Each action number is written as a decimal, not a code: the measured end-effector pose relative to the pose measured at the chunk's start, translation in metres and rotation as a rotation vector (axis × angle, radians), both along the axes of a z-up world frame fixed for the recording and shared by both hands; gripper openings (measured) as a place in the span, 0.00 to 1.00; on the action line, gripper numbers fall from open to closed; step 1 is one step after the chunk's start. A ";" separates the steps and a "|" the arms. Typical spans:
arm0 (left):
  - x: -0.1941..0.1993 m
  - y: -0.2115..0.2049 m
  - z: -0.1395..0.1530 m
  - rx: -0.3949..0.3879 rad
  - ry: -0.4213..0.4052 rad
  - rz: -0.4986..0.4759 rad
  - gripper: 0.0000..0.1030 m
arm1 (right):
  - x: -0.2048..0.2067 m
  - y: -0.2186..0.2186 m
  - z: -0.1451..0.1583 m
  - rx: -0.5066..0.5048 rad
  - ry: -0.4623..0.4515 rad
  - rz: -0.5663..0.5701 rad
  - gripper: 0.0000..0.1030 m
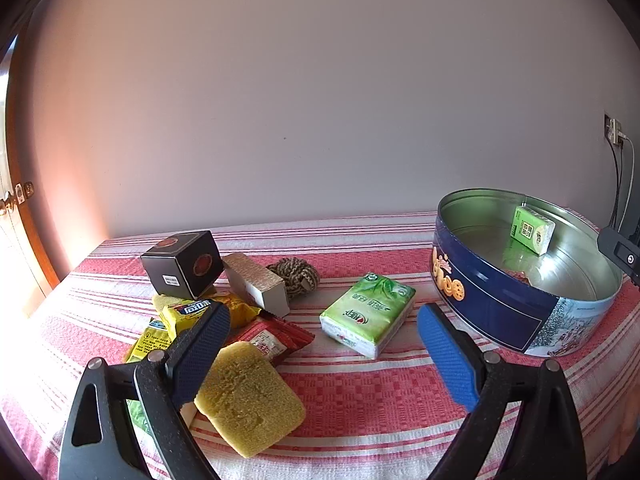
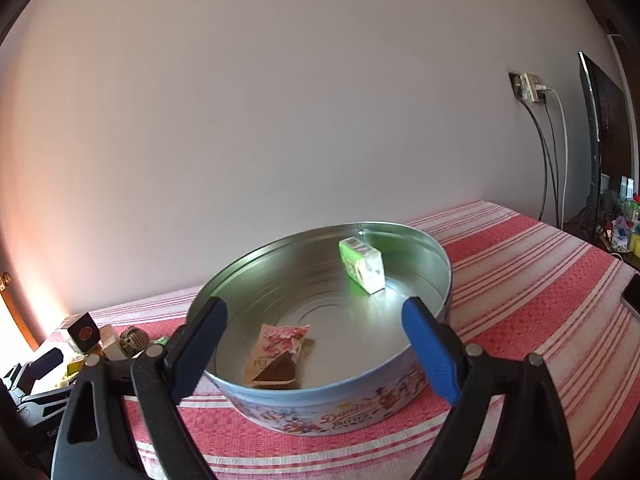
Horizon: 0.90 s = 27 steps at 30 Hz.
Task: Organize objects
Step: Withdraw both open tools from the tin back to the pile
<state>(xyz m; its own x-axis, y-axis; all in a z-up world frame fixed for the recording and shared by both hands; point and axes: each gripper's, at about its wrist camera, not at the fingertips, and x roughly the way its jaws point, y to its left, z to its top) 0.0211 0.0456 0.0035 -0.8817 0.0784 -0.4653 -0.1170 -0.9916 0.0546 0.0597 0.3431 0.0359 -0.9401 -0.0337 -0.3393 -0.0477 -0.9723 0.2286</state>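
Surface (image 1: 360, 392) covered by a red-and-white striped cloth, set against a plain wall. At the right, a round blue cookie tin (image 1: 500, 312), open. Near its left side, a green tissue pack (image 1: 368, 314) lying flat. Further left, a cluster: yellow sponge (image 1: 250, 398), red packet (image 1: 272, 338), yellow packets (image 1: 188, 314), black box (image 1: 184, 264), silver box (image 1: 256, 284), coiled rope (image 1: 296, 280).

The worktop's cloth (image 1: 360, 392) is showing red-pink with white stripes. The cookie tin (image 1: 492, 312) is showing navy blue outside and silver within. A tissue pack (image 1: 366, 314) is showing green and white, the sponge (image 1: 250, 398) yellow, the small box (image 1: 184, 264) black.
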 end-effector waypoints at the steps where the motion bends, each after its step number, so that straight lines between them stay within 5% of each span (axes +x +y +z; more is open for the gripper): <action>1: 0.000 -0.007 0.000 0.004 -0.003 0.008 0.93 | 0.000 -0.007 0.000 0.005 -0.005 0.015 0.88; 14: -0.008 -0.114 -0.007 0.016 -0.067 0.155 0.93 | -0.010 -0.121 -0.015 0.069 -0.122 0.284 0.88; 27: -0.017 -0.196 -0.014 0.128 -0.150 0.238 0.93 | -0.017 -0.242 -0.037 0.226 -0.282 0.584 0.88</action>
